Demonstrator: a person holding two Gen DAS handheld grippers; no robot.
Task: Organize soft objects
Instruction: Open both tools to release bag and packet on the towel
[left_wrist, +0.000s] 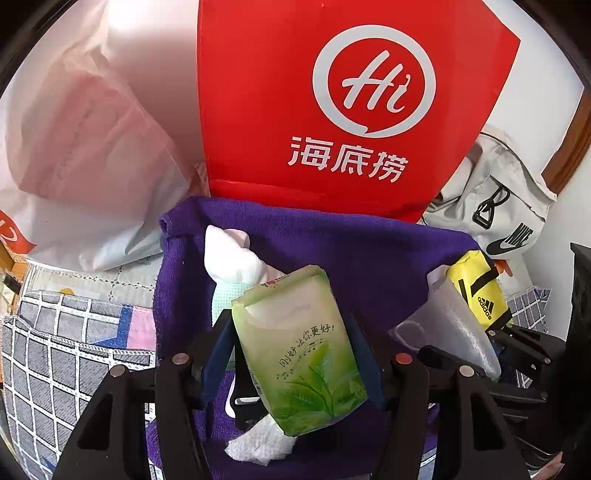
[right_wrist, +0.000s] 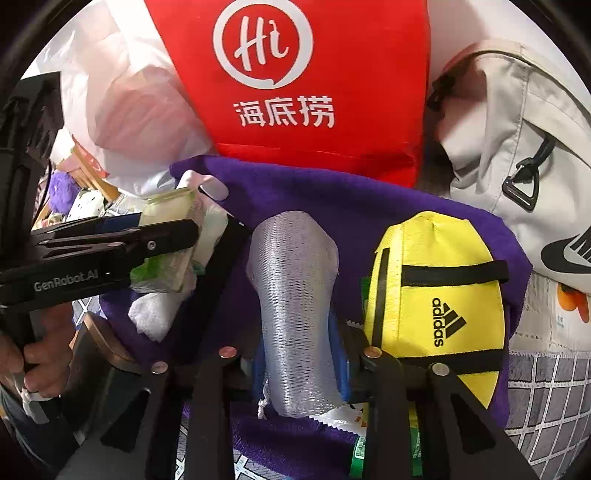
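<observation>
My left gripper (left_wrist: 291, 354) clamped on green tissue pack (left_wrist: 301, 347), hanging over middle of purple towel (left_wrist: 369, 251). My right gripper (right_wrist: 299, 347) around silvery mesh pouch (right_wrist: 295, 314), jaws loosened, can't tell if pads touch it, pouch near towel's right edge, just beside yellow adidas pouch (right_wrist: 439, 306). White sock bundle (left_wrist: 232, 254) lies behind tissue pack. Red bag (left_wrist: 332, 103) standing past towel's far edge. Looks like drop-off step, gathering soft stuff on towel. Next: let go, pull both grippers clear without dragging anything.

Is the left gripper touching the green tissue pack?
Touching. In the left wrist view, the left gripper has both fingers against the sides of the green tissue pack, holding it tilted above the purple towel.
</observation>
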